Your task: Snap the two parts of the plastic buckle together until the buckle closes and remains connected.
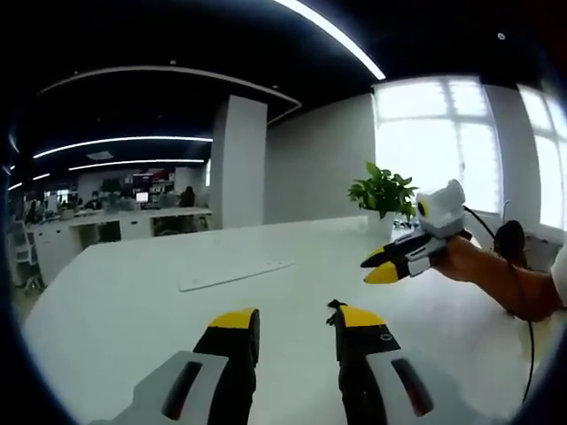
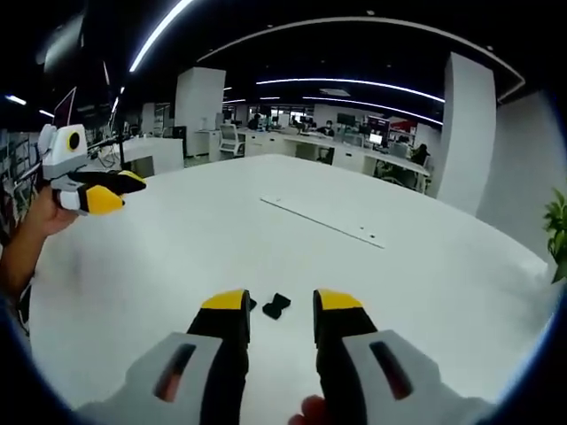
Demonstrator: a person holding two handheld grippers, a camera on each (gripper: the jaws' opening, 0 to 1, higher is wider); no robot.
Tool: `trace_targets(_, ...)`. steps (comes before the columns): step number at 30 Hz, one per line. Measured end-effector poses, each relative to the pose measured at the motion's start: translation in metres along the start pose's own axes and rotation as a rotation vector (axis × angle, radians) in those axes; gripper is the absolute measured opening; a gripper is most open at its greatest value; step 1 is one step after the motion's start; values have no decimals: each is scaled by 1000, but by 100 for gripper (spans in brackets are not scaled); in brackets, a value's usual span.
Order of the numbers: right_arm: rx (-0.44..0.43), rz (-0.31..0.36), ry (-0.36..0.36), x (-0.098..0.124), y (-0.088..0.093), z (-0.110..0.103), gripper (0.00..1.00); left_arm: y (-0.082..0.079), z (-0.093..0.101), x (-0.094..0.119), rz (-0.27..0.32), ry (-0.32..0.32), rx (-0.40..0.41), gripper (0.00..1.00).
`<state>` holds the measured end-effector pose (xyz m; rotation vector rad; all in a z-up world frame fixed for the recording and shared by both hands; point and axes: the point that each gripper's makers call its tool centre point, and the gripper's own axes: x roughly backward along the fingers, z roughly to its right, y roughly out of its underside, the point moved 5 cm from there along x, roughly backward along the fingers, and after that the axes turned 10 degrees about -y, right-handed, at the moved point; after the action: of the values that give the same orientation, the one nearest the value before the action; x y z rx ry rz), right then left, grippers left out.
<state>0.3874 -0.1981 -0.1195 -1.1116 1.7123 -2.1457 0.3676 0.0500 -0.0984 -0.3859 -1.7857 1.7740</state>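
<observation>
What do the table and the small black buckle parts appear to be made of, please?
The table looks like white laminate or painted board with a smooth, satin finish: it carries soft reflections of window light but no grain. The buckle parts between the right tongs look like matte black plastic, dark without highlights, though they are too small to tell for sure.

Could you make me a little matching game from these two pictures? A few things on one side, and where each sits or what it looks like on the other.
Things:
1. buckle pieces
2. potted plant
3. long flat strip
4. left gripper

Descriptions:
A. green leaves, by the bright window
B. small and black, on the table between the right gripper's tips
C. open, yellow-tipped, nothing between its tips
D. pale, lying flat mid-table

Pairs: 1-B, 2-A, 3-D, 4-C
</observation>
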Motion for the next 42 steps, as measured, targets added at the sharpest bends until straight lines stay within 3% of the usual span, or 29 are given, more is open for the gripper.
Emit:
trace_targets(10,-54,20,-7,-19,9,5,28,6,-6,-11,-16,-2,1,34)
trace_targets(19,-67,0,29,-29,22,15,28,24,-6,-23,-44,5,27,33)
trace_targets(42,-59,-41,25,-50,38,13,27,32,0,-28,-75,20,11,34)
